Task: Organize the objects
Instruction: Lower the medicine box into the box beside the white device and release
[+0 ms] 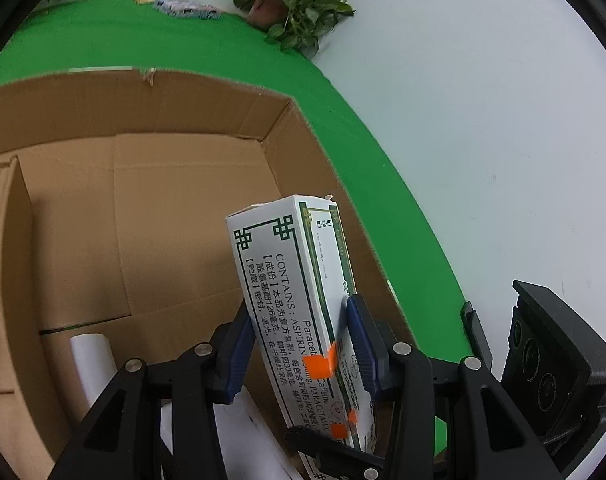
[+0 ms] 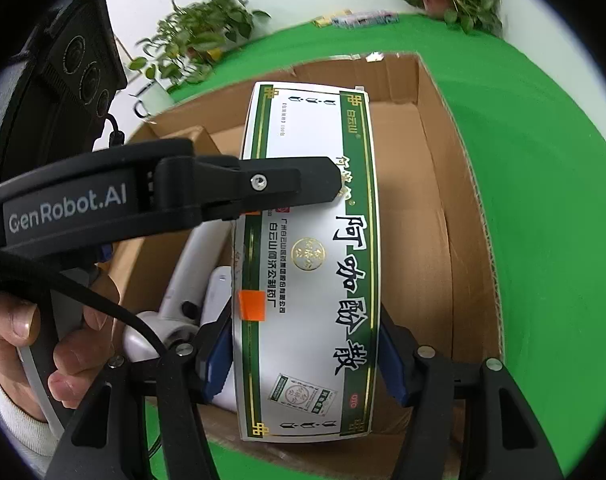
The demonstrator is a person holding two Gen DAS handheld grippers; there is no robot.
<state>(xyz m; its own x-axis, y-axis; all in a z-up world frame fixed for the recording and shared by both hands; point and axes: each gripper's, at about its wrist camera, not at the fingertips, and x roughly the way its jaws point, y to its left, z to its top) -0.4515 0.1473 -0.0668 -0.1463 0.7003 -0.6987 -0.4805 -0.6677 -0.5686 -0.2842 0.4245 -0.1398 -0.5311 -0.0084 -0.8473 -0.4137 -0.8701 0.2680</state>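
A white medicine carton with green borders and orange stickers (image 1: 299, 280) (image 2: 311, 240) hangs over the open cardboard box (image 1: 287, 128) (image 2: 459, 200). My left gripper (image 1: 305, 344) is shut on its narrow sides, blue pads pressed on both faces. The right gripper (image 2: 305, 360) is shut across the carton's wide printed face near its lower end. In the right wrist view one finger of the left gripper (image 2: 287, 182) lies across the carton's upper half, and a hand (image 2: 43, 332) holds that tool at the left.
White plastic items (image 2: 191, 280) (image 1: 93, 360) lie on the box floor beneath the carton. A cardboard divider (image 1: 15, 208) stands at the box's left. The box sits on a green cloth (image 1: 383, 184). Potted plants (image 1: 299, 0) (image 2: 199, 36) and small packets (image 1: 183, 7) line the far edge.
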